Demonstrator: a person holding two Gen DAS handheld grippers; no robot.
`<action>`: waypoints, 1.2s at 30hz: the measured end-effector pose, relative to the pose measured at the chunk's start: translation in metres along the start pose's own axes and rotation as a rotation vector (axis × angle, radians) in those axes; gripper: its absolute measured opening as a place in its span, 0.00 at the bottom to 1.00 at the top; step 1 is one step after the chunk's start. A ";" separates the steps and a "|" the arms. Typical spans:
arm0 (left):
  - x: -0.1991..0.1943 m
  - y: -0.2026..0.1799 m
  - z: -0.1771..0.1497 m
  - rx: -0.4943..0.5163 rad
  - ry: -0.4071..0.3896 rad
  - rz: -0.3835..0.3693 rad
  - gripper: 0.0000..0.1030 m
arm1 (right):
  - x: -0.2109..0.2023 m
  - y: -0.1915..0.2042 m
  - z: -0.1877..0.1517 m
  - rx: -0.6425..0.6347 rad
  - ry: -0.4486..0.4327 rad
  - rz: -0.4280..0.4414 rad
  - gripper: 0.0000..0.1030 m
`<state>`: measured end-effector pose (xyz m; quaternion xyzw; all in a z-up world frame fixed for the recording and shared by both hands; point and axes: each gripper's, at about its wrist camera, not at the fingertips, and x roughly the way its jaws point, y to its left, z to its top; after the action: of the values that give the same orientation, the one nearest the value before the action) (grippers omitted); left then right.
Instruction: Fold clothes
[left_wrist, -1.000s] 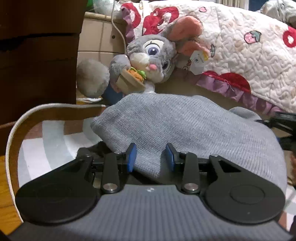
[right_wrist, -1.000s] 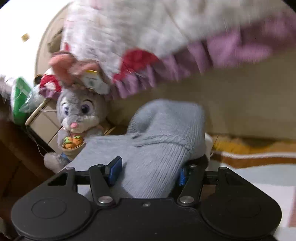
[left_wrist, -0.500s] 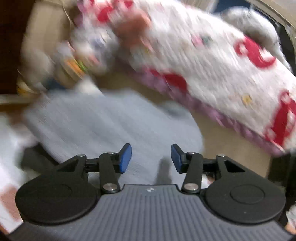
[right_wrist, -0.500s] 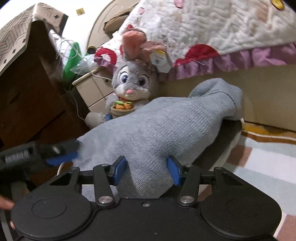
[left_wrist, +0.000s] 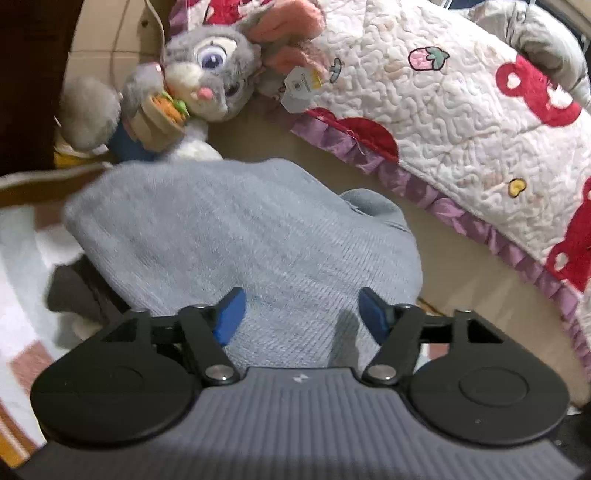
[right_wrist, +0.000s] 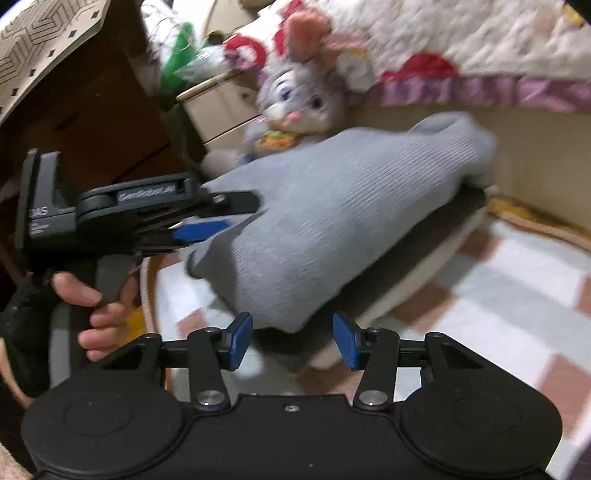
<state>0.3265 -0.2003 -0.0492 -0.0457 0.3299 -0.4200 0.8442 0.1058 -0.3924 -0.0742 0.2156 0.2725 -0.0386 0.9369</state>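
A grey knit sweater (left_wrist: 236, 243) lies in a rounded heap on a dark garment (left_wrist: 70, 291) on the rug. My left gripper (left_wrist: 301, 314) is open and hangs low over the sweater's near part, with knit showing between its blue pads. In the right wrist view the sweater (right_wrist: 332, 214) stretches from the left gripper (right_wrist: 207, 221), which a hand (right_wrist: 92, 295) holds at the heap's left edge, to the bed base. My right gripper (right_wrist: 293, 339) is open, its fingertips just short of the sweater's near edge, with nothing between them.
A grey plush bunny (left_wrist: 207, 74) sits right behind the sweater, against a quilted bedspread (left_wrist: 443, 92) with a purple frill. A dark wooden cabinet (right_wrist: 92, 110) stands at the left. The checked rug (right_wrist: 517, 295) spreads to the right.
My left gripper's fingers have spread wider and its view has swung right. My right gripper has drawn back, so the sweater no longer lies between its fingers.
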 end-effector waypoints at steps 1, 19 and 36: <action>-0.004 -0.005 0.001 0.008 -0.001 0.016 0.79 | -0.010 -0.001 0.001 0.001 -0.007 -0.027 0.53; -0.031 -0.124 -0.074 0.187 -0.004 0.180 0.98 | -0.126 -0.033 -0.063 -0.039 -0.249 -0.162 0.64; -0.120 -0.239 -0.157 0.313 0.075 0.382 1.00 | -0.204 -0.044 -0.096 0.005 -0.264 -0.126 0.74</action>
<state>0.0194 -0.2336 -0.0248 0.1646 0.2945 -0.3001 0.8923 -0.1231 -0.4002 -0.0563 0.1936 0.1596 -0.1261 0.9598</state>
